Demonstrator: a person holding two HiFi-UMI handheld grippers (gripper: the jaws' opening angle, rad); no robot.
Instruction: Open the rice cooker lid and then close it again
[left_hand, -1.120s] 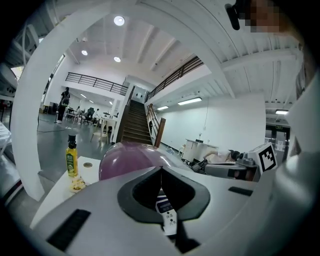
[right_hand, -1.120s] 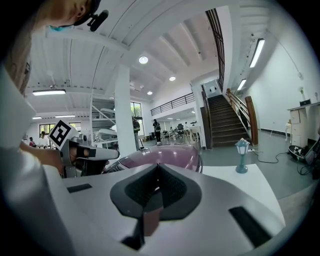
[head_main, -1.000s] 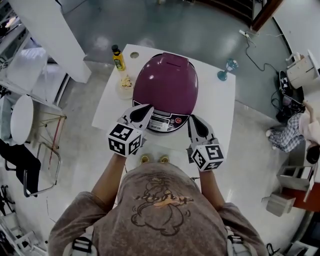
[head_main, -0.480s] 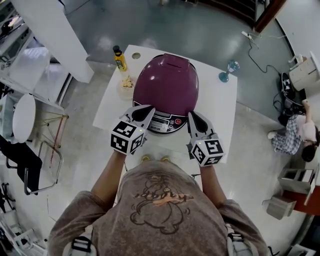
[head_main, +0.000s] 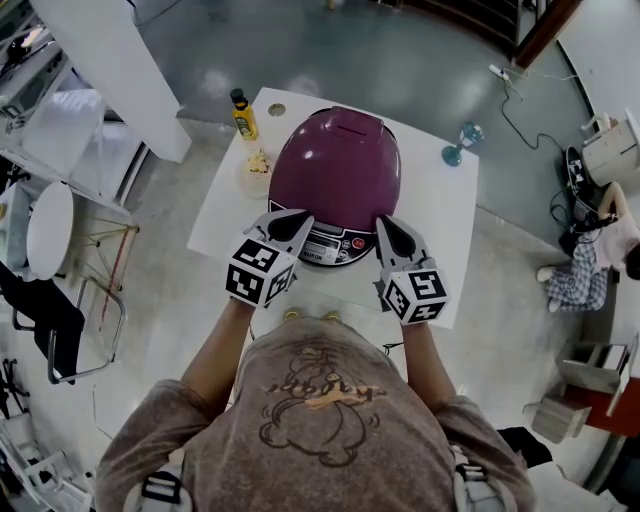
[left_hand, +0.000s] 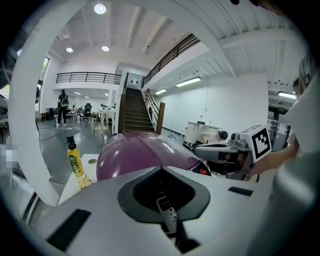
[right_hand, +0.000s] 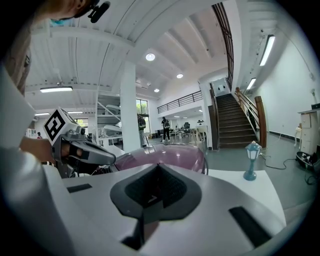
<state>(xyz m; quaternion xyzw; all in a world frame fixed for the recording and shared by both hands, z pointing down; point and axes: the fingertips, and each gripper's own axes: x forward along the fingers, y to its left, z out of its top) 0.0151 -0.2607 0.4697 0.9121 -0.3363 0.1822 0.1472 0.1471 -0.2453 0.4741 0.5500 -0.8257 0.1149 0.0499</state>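
The glossy purple dome-shaped rice cooker (head_main: 335, 170) sits in the middle of the white square counter (head_main: 440, 235) with its lid down. The left hand-held gripper (head_main: 290, 222) is at the cooker's front left, beside the grey control panel (head_main: 325, 248), jaws pressed together with nothing between them. The right hand-held gripper (head_main: 388, 230) is at the cooker's front right, jaws likewise pressed together and empty. A yellow black-capped bottle (head_main: 243, 115) stands to the cooker's rear left, and a small blue lamp-shaped ornament (head_main: 458, 148) to its right
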